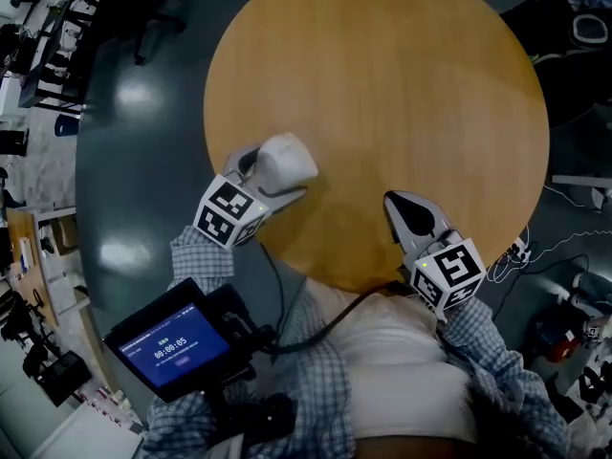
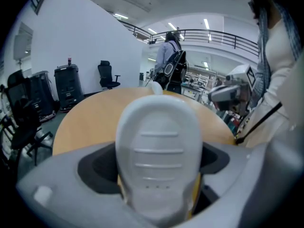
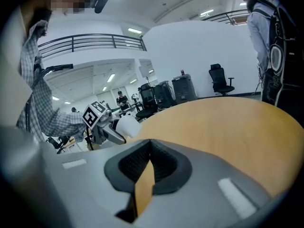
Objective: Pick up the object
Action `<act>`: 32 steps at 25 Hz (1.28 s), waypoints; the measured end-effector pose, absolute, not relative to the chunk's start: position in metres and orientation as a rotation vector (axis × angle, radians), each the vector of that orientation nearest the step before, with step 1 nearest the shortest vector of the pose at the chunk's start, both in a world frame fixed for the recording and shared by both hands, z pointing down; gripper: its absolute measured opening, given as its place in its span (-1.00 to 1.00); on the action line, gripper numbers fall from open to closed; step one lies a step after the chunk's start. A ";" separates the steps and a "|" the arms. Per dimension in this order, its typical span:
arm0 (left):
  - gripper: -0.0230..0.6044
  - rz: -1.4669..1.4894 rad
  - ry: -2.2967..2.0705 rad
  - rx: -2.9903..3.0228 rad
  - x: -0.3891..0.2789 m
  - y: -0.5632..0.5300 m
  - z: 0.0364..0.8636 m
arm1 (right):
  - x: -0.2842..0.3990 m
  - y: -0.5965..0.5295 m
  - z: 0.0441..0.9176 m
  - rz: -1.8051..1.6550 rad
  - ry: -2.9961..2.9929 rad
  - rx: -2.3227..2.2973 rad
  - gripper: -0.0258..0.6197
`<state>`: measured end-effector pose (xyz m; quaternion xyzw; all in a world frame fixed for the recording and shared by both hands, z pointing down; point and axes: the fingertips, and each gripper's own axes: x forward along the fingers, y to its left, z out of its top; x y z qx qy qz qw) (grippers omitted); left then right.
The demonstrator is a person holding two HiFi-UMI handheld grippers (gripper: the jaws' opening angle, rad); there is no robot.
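Presently, left hand-held gripper (image 1: 279, 174) is clenched on the white rounded object (image 1: 290, 155) at the counter's (image 1: 402, 84) near-left edge. Right hand-held gripper (image 1: 400, 207) is closed and empty, over the near edge.

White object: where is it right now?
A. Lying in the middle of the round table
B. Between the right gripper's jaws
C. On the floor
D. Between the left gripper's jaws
D: the white object sits between the jaws of the left gripper, while the right gripper has its jaws together on nothing.
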<state>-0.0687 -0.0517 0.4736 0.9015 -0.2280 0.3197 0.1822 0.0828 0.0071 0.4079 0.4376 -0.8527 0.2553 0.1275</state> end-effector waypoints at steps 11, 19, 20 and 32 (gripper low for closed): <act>0.56 0.700 -0.705 2.489 -0.044 -0.019 0.470 | 0.081 0.010 0.402 0.668 -2.543 1.198 -0.91; 0.56 0.604 -0.739 2.454 -0.012 0.026 0.459 | 0.094 0.035 0.385 0.613 -2.586 1.151 -0.91; 0.56 0.603 -0.735 2.452 -0.008 0.031 0.460 | 0.095 0.037 0.384 0.607 -2.592 1.143 -0.91; 0.56 0.636 -0.749 2.429 0.004 0.040 0.471 | 0.096 0.035 0.383 0.566 -2.631 1.061 -0.91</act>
